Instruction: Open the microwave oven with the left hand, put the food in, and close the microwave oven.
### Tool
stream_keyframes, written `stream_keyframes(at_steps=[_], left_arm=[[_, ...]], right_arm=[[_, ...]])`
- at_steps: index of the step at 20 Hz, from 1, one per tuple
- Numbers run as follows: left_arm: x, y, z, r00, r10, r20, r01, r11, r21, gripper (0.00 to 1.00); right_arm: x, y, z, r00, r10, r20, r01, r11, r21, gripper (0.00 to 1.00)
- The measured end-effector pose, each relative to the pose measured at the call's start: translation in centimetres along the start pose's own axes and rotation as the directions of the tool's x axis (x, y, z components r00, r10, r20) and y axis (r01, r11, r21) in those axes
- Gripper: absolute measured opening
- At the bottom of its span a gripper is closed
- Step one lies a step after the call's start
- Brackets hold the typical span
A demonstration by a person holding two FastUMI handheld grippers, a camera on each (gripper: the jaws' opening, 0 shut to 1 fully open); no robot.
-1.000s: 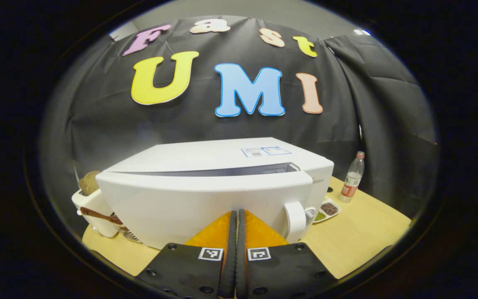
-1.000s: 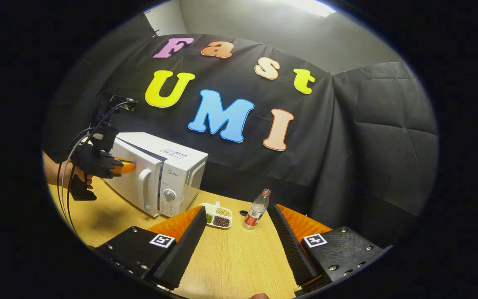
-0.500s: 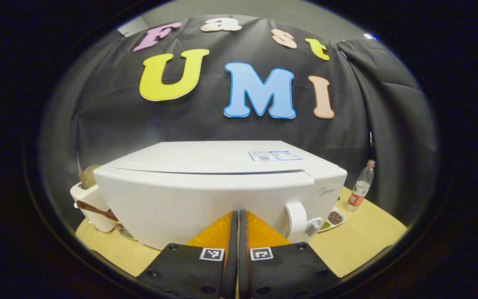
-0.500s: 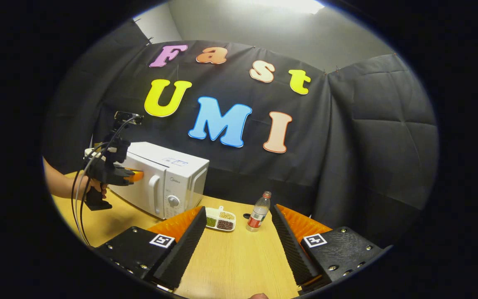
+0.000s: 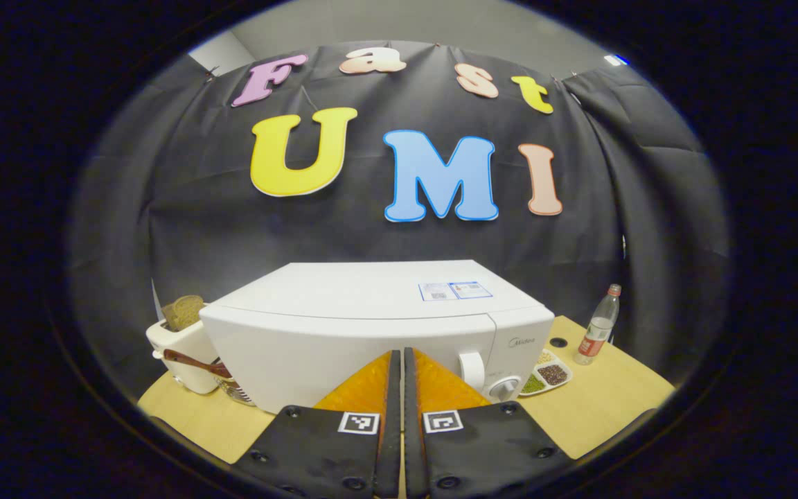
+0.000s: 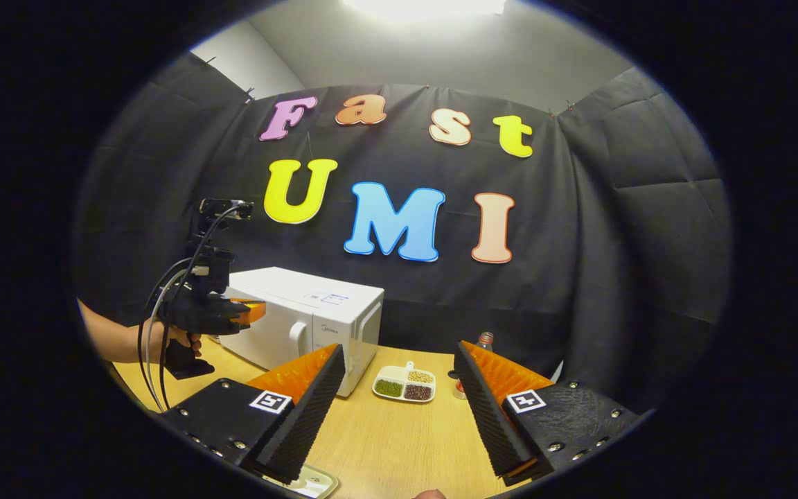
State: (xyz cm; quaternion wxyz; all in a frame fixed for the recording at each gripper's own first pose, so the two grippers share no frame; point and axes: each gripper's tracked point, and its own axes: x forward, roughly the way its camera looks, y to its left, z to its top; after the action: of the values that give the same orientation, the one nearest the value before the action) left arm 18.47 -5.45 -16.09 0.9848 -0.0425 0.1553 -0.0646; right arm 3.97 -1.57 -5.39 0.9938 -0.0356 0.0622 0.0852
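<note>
The white microwave (image 5: 343, 333) stands on the wooden table (image 5: 600, 395) with its door closed flush, and its handle (image 5: 471, 369) and dial (image 5: 506, 387) are at the right of the front. My left gripper (image 5: 399, 355) is shut with nothing between its fingers and points at the middle of the door, close in front of it. In the right gripper view, the same left gripper (image 6: 250, 312) sits by the door's left side, held by a hand (image 6: 163, 341). My right gripper (image 6: 399, 353) hangs open over the table, to the right of the microwave (image 6: 316, 315).
A divided dish of beans (image 6: 404, 384) lies right of the microwave, with a water bottle (image 5: 596, 331) beyond it. A white toaster with bread (image 5: 179, 339) stands at the microwave's left. A pale plate rim (image 6: 312, 480) shows near my right gripper.
The microwave door went from slightly ajar to fully closed under my shut left gripper, which has since drawn back a little. My right gripper, still open, has shifted so the microwave sits nearer.
</note>
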Motion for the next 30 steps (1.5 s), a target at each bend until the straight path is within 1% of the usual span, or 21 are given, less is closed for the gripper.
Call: stream_keyframes(at_steps=[2,4,6,7,9,11,13,16,18,19,20,21,23,24,25,26,28,30], left_arm=[[-2.7,0.5,1.0,1.000,0.007,0.020,-0.007,1.000,-0.012,0.09],[-5.6,1.2,2.0,0.999,0.018,0.044,-0.018,1.000,-0.005,0.09],[-8.4,2.1,3.0,0.997,0.026,0.075,-0.026,1.000,0.000,0.10],[-10.2,2.8,3.2,0.996,0.029,0.079,-0.029,1.000,0.001,0.11],[-12.9,3.9,3.9,0.994,0.037,0.105,-0.038,0.999,0.006,0.09],[-15.3,5.0,4.1,0.993,0.046,0.110,-0.047,0.999,0.003,0.09],[-17.3,5.6,4.4,0.992,0.038,0.120,-0.038,0.999,0.003,0.09],[-20.0,6.9,5.0,0.988,0.049,0.148,-0.053,0.998,0.024,0.08],[-21.5,7.7,5.4,0.984,0.061,0.167,-0.067,0.997,0.030,0.09],[-22.3,7.8,5.3,0.983,0.064,0.173,-0.071,0.997,0.033,0.14],[-23.0,8.1,5.5,0.981,0.065,0.182,-0.073,0.997,0.036,0.27],[-23.8,8.2,5.7,0.980,0.062,0.191,-0.071,0.997,0.040,0.33],[-24.7,8.5,5.6,0.979,0.057,0.198,-0.065,0.997,0.033,0.59],[-25.1,8.6,5.6,0.978,0.060,0.200,-0.066,0.998,0.024,0.67],[-25.5,8.7,5.6,0.978,0.058,0.203,-0.062,0.998,0.014,0.70],[-25.9,9.0,5.8,0.976,0.064,0.208,-0.068,0.998,0.009,0.82],[-26.6,9.8,6.1,0.971,0.087,0.224,-0.092,0.996,0.012,0.98],[-26.7,10.2,6.2,0.967,0.101,0.233,-0.108,0.994,0.017,0.97]], right_arm=[[0.2,0.2,0.6,1.000,0.006,0.007,-0.006,1.000,0.005,0.97],[0.0,0.9,1.7,0.999,0.012,0.032,-0.012,1.000,0.023,0.97],[0.0,1.7,1.8,0.999,0.000,0.036,-0.001,0.999,0.033,0.97],[-0.1,2.3,1.8,0.999,0.000,0.033,-0.001,0.999,0.044,0.97],[-0.6,3.8,2.1,0.999,0.012,0.044,-0.014,0.998,0.054,0.97],[-0.7,4.2,2.0,0.999,-0.007,0.037,0.006,0.999,0.039,0.97],[-1.4,5.0,2.9,0.998,-0.015,0.060,0.012,0.999,0.051,0.97],[-2.2,5.8,3.8,0.995,-0.034,0.092,0.029,0.998,0.055,0.97],[-2.7,6.0,4.0,0.993,-0.050,0.103,0.044,0.997,0.057,0.97],[-3.0,6.2,4.1,0.993,-0.055,0.105,0.049,0.997,0.064,0.97],[-3.4,6.3,4.2,0.992,-0.062,0.107,0.054,0.996,0.075,0.97],[-3.7,6.5,4.2,0.992,-0.068,0.106,0.059,0.995,0.085,0.97],[-4.2,6.9,4.2,0.991,-0.076,0.106,0.066,0.993,0.094,0.97],[-4.4,7.1,4.1,0.992,-0.076,0.103,0.067,0.994,0.090,0.97],[-4.6,7.3,4.0,0.992,-0.076,0.101,0.068,0.994,0.082,0.97],[-4.8,7.4,4.0,0.992,-0.076,0.099,0.069,0.995,0.076,0.97],[-5.1,7.6,4.2,0.992,-0.074,0.099,0.066,0.995,0.075,0.97],[-5.3,7.9,4.7,0.991,-0.074,0.111,0.065,0.994,0.082,0.96]])
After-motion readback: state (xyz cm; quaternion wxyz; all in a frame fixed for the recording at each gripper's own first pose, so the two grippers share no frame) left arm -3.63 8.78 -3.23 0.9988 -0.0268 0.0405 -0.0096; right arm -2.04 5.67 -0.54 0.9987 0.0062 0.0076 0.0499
